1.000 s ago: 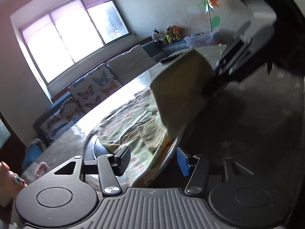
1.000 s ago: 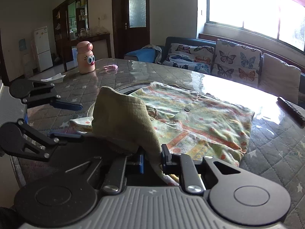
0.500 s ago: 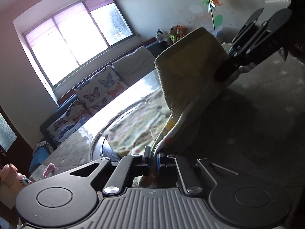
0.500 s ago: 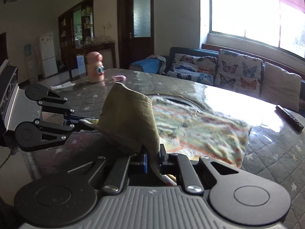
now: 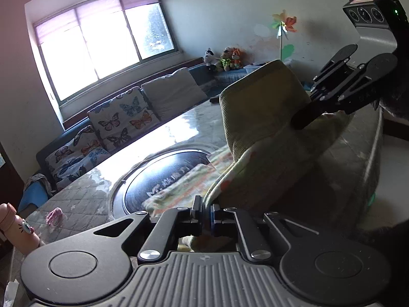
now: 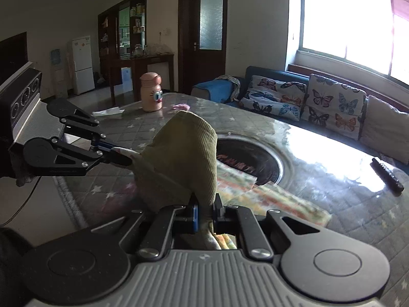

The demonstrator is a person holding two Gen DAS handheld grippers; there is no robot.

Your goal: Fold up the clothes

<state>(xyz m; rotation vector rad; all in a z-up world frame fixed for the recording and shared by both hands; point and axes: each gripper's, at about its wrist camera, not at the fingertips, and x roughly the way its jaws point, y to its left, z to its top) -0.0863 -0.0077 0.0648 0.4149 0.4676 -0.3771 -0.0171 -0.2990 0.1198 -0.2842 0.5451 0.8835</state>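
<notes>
Left to right: a pink cartoon bottle (image 6: 151, 92) stands at the far edge of the quilted tabletop (image 6: 358, 204). The left tool (image 5: 203, 213) is clamped on one corner of the floral shirt (image 6: 268, 194); the right tool (image 6: 205, 213) is clamped on the neighbouring corner. Between them the shirt's olive corduroy lining (image 6: 184, 158) arches upward, while the rest trails on the tabletop beside the dark round inset (image 6: 250, 157). Judged step: carrying the lifted edge over for a fold. Next, both tools should travel together and lay the edge down flat.

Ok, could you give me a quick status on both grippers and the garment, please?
Left gripper and right gripper both shut on shirt. Near edge lifted, far end on table. Nothing in the way.
</notes>
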